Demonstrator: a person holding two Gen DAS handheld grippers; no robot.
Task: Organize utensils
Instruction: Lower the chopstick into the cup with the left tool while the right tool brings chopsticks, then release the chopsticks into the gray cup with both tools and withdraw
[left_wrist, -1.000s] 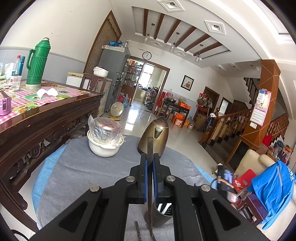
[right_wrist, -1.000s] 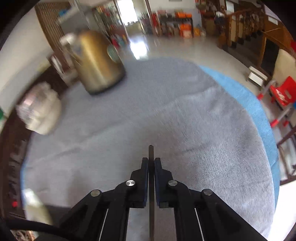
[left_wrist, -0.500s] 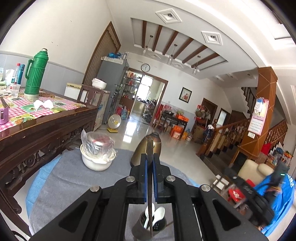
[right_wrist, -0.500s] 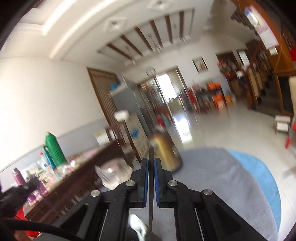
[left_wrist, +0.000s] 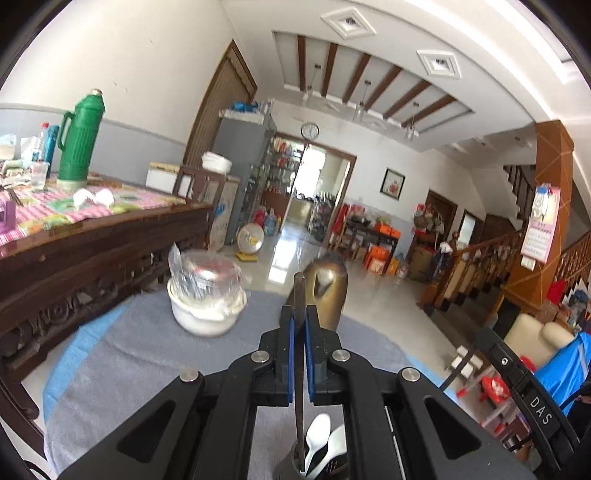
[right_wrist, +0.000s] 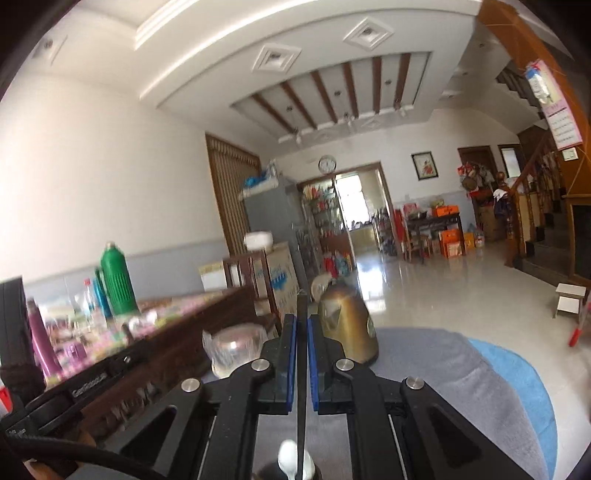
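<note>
Left utensil: a thin dark metal strip (left_wrist: 299, 354) stands upright between the left gripper (left_wrist: 299, 321) jaws, its lower end dipping into the holder; which kind of utensil it is cannot be told.
Left jaws: pressed together on that strip, blue pads against both its sides.
Right utensil: a like dark strip (right_wrist: 302, 369) stands upright in the right gripper (right_wrist: 302, 332); its lower end is cut off by the bottom edge.
Right jaws: pinching the strip, with no gap showing.
Holder: a dark cup (left_wrist: 325, 467) sits directly below the left gripper on the counter, mostly hidden by the gripper body and cropped at the bottom edge.
Spoons: 2 white spoons (left_wrist: 317, 439) stand bowl-up in the cup, right beside the left strip; in the right wrist view only 1 white spoon bowl (right_wrist: 287, 458) shows, blurred.
Counter: round, covered by a grey cloth (left_wrist: 122, 365) over a blue sheet (right_wrist: 517, 373).
Kettle: a brass-coloured kettle (right_wrist: 345, 325) stands toward the far side of the cloth, half hidden behind the left jaws in the left wrist view.
Bowl: a white bowl (left_wrist: 205, 314) holding something wrapped in clear plastic sits left of the kettle, apart from it.
Side table: dark carved wood with a checked cloth (left_wrist: 74, 210), carrying a green flask (left_wrist: 79, 140) and blurred bottles.
</note>
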